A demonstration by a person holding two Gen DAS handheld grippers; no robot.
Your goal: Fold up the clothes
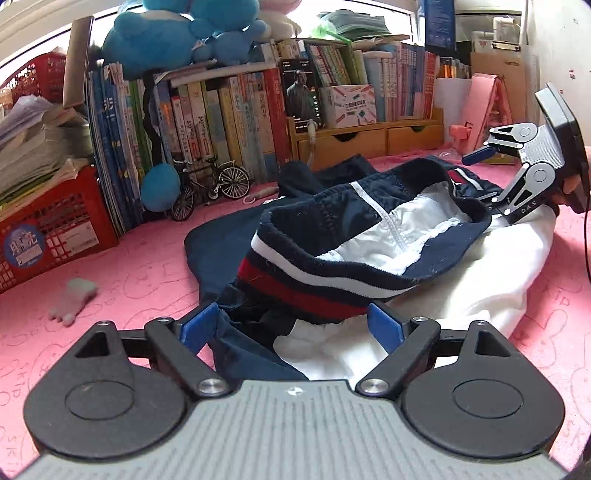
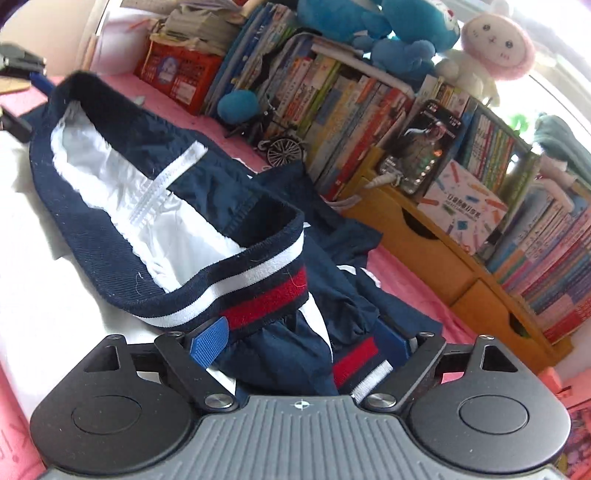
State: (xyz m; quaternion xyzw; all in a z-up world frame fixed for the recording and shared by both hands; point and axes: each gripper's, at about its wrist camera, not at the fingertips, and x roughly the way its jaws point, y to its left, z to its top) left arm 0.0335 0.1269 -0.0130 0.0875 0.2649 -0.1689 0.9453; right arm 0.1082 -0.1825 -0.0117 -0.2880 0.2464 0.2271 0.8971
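Jacket was still a crumpled heap, not folded.
Both the left gripper point(image 1: 291, 328) and right gripper point(image 2: 301, 341) stood wide open around the navy jacket point(image 1: 332, 236) in the middle of the pink surface point(image 1: 129, 258), holding nothing.

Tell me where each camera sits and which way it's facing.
Left wrist: sits on the left hand-held gripper, looks over the navy jacket toward the bookshelf; the right hand-held gripper shows at right.
Right wrist: sits on the right hand-held gripper, looks across the jacket's striped hem toward the books; its own blue fingers show.
Shared: jacket, model bicycle, blue plush.
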